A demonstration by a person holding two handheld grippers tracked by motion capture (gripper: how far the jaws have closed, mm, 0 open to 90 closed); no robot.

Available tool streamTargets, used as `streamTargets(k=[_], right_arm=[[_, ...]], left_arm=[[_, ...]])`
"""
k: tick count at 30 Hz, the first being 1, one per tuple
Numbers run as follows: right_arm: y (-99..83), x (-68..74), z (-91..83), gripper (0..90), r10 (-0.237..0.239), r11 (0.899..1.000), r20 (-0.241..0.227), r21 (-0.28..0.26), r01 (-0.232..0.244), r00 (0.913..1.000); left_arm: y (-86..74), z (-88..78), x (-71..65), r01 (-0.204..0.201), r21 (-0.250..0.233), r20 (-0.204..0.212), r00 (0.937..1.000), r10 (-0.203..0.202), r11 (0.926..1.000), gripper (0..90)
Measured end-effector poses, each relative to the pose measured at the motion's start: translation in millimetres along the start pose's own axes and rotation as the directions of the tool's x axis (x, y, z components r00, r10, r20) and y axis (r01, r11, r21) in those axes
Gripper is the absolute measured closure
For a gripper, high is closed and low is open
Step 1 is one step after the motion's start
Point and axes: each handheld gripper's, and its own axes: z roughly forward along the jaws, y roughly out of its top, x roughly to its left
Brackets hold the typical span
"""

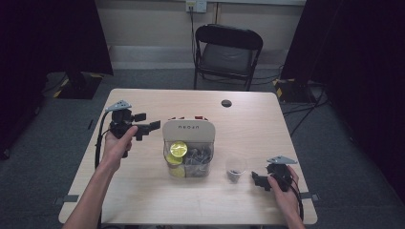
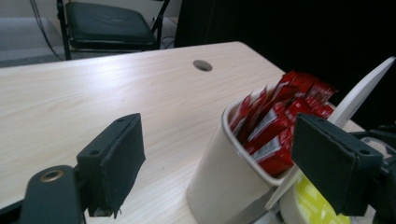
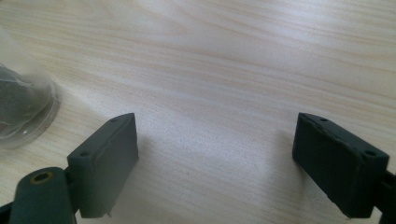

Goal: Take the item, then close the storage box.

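Note:
A caddy with a white front panel (image 1: pixel 188 130) stands mid-table. It holds yellow-lidded tubs (image 1: pixel 178 149), grey packets (image 1: pixel 198 156) and, at the back, red sachets (image 2: pixel 280 123) in a white compartment (image 2: pixel 219 186). My left gripper (image 1: pixel 149 122) hovers open just left of the caddy; in the left gripper view its jaws (image 2: pixel 224 158) straddle the white compartment without touching it. A clear plastic cup (image 1: pixel 235 168) with dark contents stands right of the caddy. My right gripper (image 1: pixel 257 181) rests open near the front right edge; the cup (image 3: pixel 18 107) sits to the left of its jaws (image 3: pixel 222 161), which hold nothing.
A round cable hole (image 1: pixel 226 103) is set in the far side of the wooden table (image 1: pixel 248 124). A black folding chair (image 1: pixel 228 52) stands behind the table. Dark curtains hang at both sides of the room.

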Motion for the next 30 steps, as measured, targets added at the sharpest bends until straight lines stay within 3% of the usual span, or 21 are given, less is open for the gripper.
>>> streamTargets(k=[9, 28, 29, 30], right_arm=[[-6.3, 0.3, -0.1, 13.7, 0.003, 0.999, 0.0, -0.049, -0.003, 1.0], [-6.3, 0.3, 1.6, 11.6, 0.003, 0.998, 0.002, -0.057, -0.003, 1.0], [-6.3, 0.3, 1.6, 11.6, 0.003, 0.998, 0.002, -0.057, -0.003, 1.0], [-6.3, 0.4, 1.6, 11.6, 0.003, 0.998, 0.002, -0.057, -0.003, 1.0]], left_arm=[[1.5, 15.8, 0.8, 0.017, 0.004, 0.024, 0.9996, -0.017, 0.9999, 17.3], [-0.2, 13.2, -1.1, 0.005, 0.003, 0.036, 0.9993, -0.005, 1.0, 18.2], [-0.7, 12.6, -2.0, 0.009, -0.001, 0.04, 0.9992, -0.008, 1.0, 18.2], [-1.9, 11.5, -3.4, 0.03, -0.015, 0.087, 0.9958, -0.028, 0.9994, 18.4]])
